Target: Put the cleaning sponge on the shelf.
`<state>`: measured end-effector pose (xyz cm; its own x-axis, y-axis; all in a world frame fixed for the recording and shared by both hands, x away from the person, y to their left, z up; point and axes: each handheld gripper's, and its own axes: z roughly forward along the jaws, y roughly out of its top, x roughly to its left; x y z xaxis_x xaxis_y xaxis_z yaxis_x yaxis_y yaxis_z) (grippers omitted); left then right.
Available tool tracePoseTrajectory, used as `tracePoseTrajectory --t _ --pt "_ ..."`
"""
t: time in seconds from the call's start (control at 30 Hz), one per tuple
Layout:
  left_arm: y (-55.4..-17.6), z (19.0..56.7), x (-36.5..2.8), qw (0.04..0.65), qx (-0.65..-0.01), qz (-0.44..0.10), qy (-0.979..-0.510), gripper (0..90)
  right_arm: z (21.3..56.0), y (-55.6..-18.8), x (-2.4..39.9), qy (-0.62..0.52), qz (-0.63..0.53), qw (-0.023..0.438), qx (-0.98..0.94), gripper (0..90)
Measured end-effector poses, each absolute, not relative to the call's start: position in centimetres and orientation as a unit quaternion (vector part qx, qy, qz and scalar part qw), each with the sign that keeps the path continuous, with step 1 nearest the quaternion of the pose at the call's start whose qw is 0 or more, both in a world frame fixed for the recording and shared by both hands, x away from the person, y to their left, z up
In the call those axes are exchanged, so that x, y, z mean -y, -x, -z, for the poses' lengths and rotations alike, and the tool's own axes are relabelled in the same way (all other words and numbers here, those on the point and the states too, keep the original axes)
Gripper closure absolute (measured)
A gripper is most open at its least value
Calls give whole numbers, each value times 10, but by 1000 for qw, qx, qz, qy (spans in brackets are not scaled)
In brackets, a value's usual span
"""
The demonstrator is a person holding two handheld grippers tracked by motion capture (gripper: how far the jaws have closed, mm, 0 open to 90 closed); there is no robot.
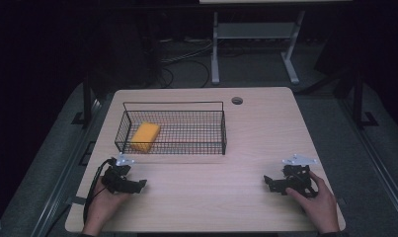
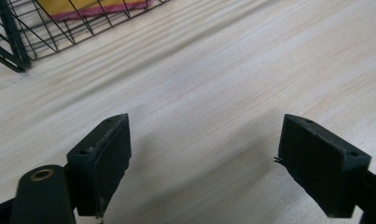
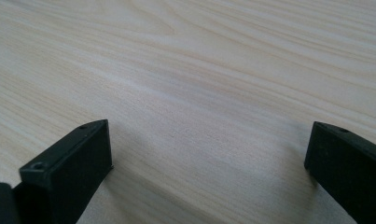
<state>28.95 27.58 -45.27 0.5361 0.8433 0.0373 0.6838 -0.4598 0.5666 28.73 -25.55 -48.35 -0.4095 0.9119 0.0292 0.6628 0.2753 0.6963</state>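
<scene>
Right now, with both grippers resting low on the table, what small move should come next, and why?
Probably lift the left gripper and carry it forward toward the wire basket. Its jaws stand open with nothing between them, and the yellow sponge lies at the basket's left end, nearer to it than to the right gripper, which is also open and holds nothing.

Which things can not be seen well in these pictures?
- Sponge: in the left gripper view, cut off by the top edge and crossed by the basket wires.
- Sponge underside: in the high view, hidden against the basket floor.
- Table hole: high view, too small to see inside.
</scene>
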Motion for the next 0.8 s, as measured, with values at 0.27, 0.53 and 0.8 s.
tracePoseTrajectory --t 0.27,0.53,0.8 --pt "-283 462 -281 281 -450 -162 -832 134 484 -287 255 -508 -323 193 -775 0" --pt "-277 472 -290 333 -430 -181 -819 127 483 -287 255 -508 -323 192 -775 0" --pt "-276 475 -292 347 -425 -188 -815 127 484 -287 256 -507 -323 193 -775 0"
